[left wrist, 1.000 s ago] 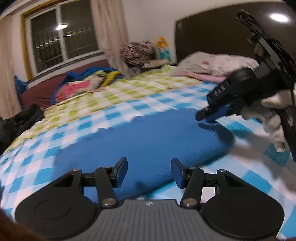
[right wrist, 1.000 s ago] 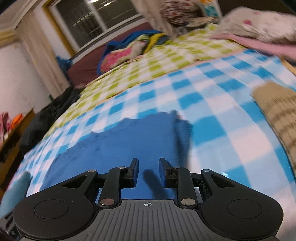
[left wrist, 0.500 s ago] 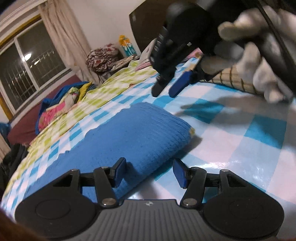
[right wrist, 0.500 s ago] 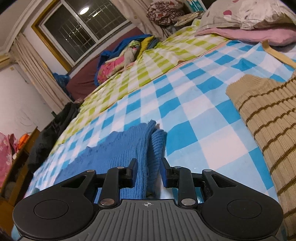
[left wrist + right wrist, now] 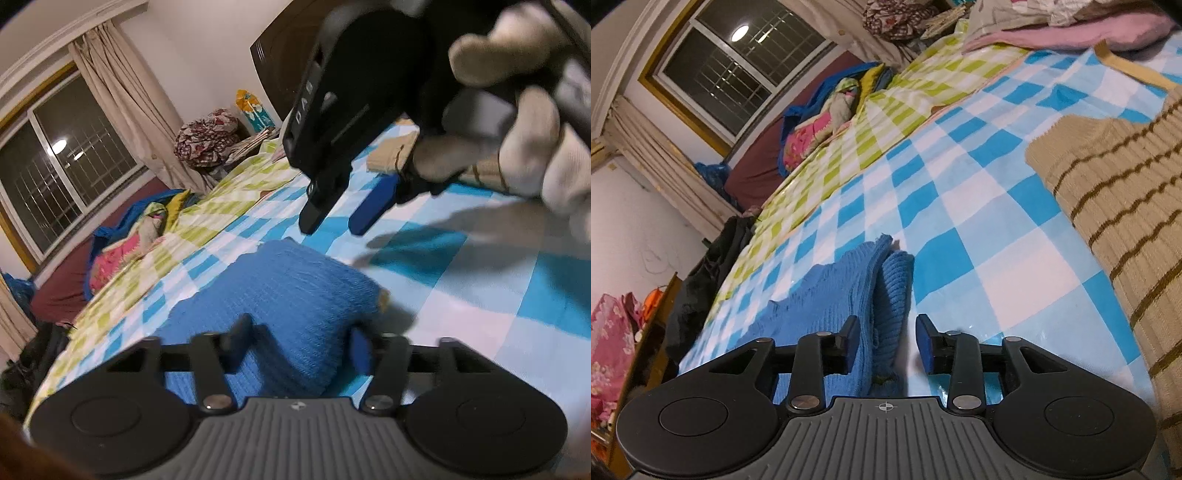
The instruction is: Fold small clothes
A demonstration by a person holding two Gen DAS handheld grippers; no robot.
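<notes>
1. Two pairs of fingers are standing apart around the same blue knit garment (image 5: 295,295): the left gripper (image 5: 300,339) is spreading wide, its fingers (image 5: 240,330) straddling a raised fold of the knit, and nothing is showing that they are pinching it.
2. The right gripper (image 5: 886,338) is sitting at a narrower gap, with the doubled edge of the blue knit garment (image 5: 849,291) lying between its fingers (image 5: 925,341); the left finger is looking close to the cloth, but I cannot tell if it is touching.
3. The garment is lying folded over on the blue-checked bed sheet (image 5: 979,236), well apart from the bed's far edge under the window (image 5: 735,70).
4. A tan striped sweater (image 5: 1119,206) is resting near the sheet's right edge, seemingly already folded.
5. Judging from this, a fold is being laid down or about to be taken up again.
6. The next move is calling for both grippers to be closing on the doubled edge together and carrying it across evenly, so the layers are not slipping apart.
</notes>
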